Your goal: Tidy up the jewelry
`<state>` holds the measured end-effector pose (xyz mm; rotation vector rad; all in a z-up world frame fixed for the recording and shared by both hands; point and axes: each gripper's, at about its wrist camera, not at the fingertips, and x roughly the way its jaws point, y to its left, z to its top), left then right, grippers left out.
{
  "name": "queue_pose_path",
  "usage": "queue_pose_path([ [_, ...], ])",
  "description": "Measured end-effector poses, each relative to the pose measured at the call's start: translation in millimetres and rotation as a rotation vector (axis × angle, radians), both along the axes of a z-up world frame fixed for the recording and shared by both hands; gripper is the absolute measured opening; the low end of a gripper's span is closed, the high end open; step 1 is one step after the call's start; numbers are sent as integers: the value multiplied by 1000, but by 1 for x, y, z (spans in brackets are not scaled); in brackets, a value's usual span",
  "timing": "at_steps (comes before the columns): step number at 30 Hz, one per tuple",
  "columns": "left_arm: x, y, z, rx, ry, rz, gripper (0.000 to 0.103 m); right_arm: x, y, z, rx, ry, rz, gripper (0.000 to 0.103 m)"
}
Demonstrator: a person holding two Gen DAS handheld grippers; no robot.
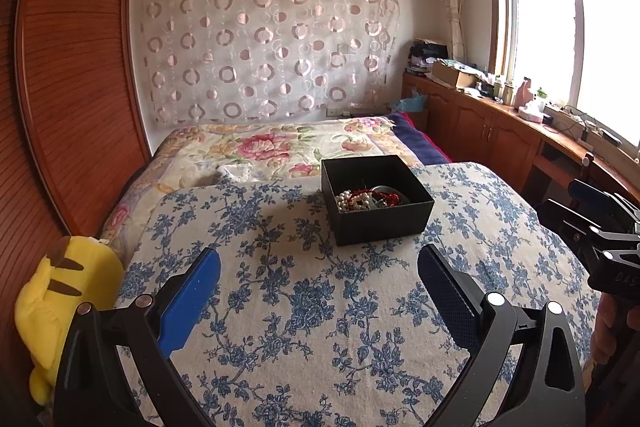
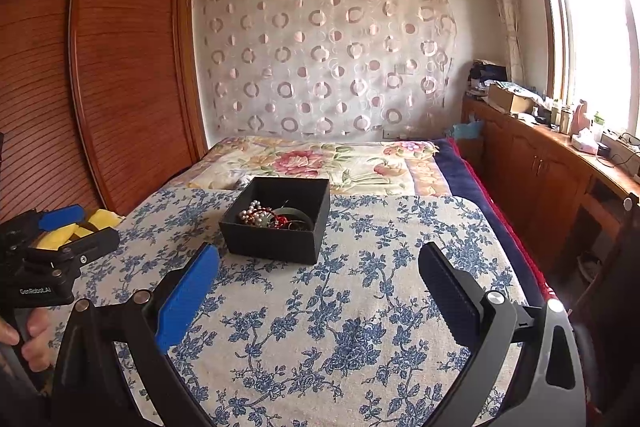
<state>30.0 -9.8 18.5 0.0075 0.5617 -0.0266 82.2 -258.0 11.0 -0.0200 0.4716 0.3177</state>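
Black cardboard forms the open box (image 1: 378, 199) standing on the blue-flowered cloth (image 1: 320, 307) of a table drawn up to the bed (image 1: 280, 143). Inside it lies a tangle of jewelry (image 1: 366, 198): white pearls, red beads and a dark bangle. Both tongs hover over the cloth short of the box, the left gripper (image 1: 319, 263) and the right gripper (image 2: 319, 261) each spread wide with nothing between the fingers. A yellow plush toy (image 1: 60, 303) sits at the table's left edge.

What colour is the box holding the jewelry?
Black, inside and out. The box shows best in the right wrist view, sitting on the blue floral cloth.
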Motion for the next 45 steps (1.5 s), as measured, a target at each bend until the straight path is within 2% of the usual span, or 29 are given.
queue_pose_path([
  [45,-12,-2,12,-14,-39,8,95,-6,-2,-1,16,-16,-34,101],
])
